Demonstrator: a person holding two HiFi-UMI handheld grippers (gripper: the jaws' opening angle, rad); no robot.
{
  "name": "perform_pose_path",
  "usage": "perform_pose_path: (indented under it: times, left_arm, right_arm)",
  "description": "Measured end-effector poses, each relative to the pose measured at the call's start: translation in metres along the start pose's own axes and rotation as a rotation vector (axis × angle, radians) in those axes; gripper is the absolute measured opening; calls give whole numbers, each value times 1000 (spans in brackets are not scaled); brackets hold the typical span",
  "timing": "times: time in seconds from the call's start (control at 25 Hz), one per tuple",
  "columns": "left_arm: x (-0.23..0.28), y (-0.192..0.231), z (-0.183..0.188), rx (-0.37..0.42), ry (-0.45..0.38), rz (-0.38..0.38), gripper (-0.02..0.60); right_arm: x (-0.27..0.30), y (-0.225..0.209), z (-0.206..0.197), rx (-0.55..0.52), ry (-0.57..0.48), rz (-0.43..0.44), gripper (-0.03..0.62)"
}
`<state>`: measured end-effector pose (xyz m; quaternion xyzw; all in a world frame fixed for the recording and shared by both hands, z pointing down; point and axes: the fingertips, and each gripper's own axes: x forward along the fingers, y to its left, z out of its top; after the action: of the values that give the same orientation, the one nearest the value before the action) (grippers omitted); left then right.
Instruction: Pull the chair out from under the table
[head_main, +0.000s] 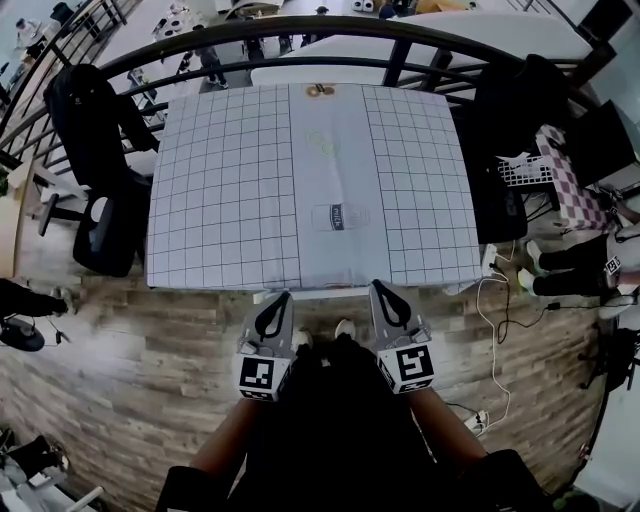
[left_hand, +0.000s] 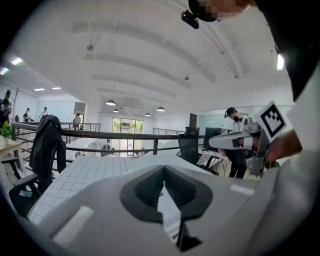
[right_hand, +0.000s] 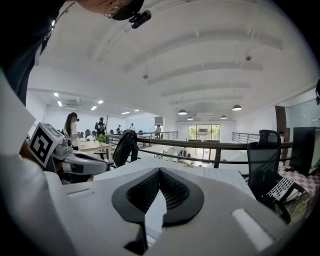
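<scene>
The table (head_main: 230, 200), under a white cloth with a grid, fills the middle of the head view. A thin pale strip (head_main: 300, 294) shows just under its near edge; whether that is the chair I cannot tell, and the rest is hidden by the tabletop. My left gripper (head_main: 281, 298) and right gripper (head_main: 378, 288) hover side by side at that near edge and point toward the table. Both are shut with nothing between the jaws. In the left gripper view, the shut left gripper (left_hand: 163, 170) points across the tabletop (left_hand: 85, 172). The right gripper view shows the right gripper (right_hand: 159, 172) the same way.
A black office chair (head_main: 100, 140) with a jacket over it stands left of the table, and another black chair (head_main: 515, 110) stands to the right. A dark railing (head_main: 300, 30) curves behind the table. Cables (head_main: 500, 320) lie on the wooden floor at right. A small bottle-like thing (head_main: 340, 217) lies on the cloth.
</scene>
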<state>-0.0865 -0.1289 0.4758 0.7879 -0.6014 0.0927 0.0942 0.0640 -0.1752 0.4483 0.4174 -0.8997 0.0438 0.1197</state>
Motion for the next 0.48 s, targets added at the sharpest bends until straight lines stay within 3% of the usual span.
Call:
perform_pose_path:
  times: [0.12,0.24,0.36,0.48]
  left_arm:
    - [36,20,3,1,22,-9,11]
    - [52,21,-5,24,69,-37,11]
    - [68,18,-23,59,170,-113,11]
    - [74,8,-55,77,292,-196,11]
  right_arm:
    - [40,-14,-4,-2,44,16,-3]
    - [58,-9,-16,-18,113,108,-3]
    - [75,-2,-33,-70,200,215,-3]
    - [78,3,-53,-143,244,264,-3]
